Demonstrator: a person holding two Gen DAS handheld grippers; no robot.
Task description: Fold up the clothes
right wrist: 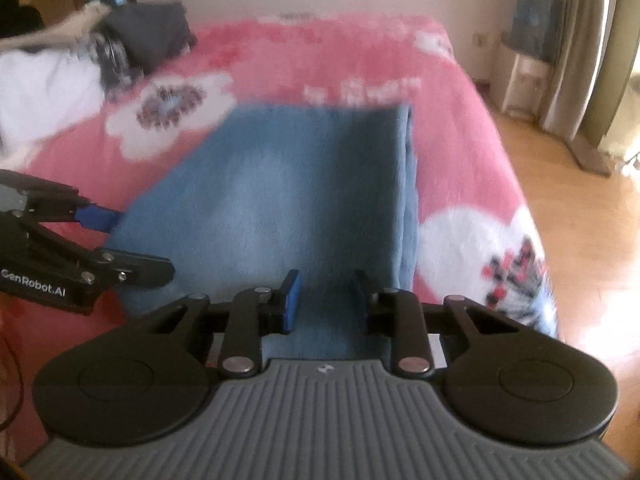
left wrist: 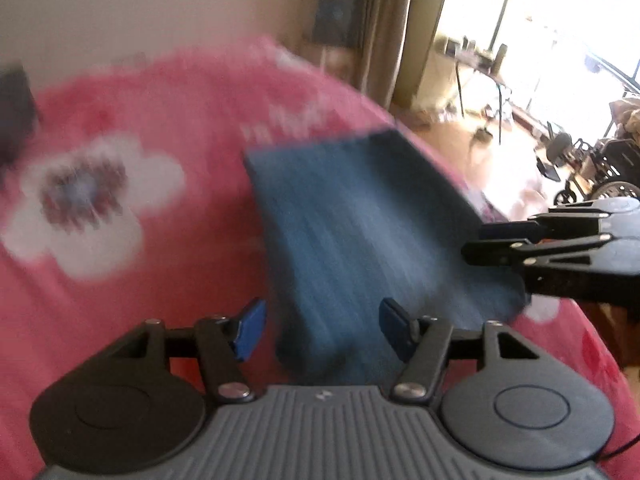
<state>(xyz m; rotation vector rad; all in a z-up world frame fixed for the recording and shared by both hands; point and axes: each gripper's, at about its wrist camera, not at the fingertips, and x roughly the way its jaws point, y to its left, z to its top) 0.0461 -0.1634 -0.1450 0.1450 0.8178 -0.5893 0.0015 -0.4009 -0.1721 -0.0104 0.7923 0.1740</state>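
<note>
My folded blue cloth [left wrist: 360, 232] lies on the pink flowered bedspread [left wrist: 160, 112], filling the centre of the left wrist frame and running down between my left tongs [left wrist: 322, 328] at the bottom. Those fingers stand wide apart, released, with the near end of the cloth in the gap; whether a pad touches it I cannot tell through the blur. At the right edge of that frame my right tongs [left wrist: 480, 240] reach in sideways over the cloth's right border. In the right wrist frame the cloth [right wrist: 280, 200] spreads from centre to bottom, its stacked fold edge on the right. My left tongs [right wrist: 132, 240] enter from the lower left beside the cloth's left edge. My right tongs [right wrist: 326, 292] sit bottom centre, spread open over the near hem, gripping nothing. A heap of other clothes [right wrist: 80, 60] sits upper left.
</note>
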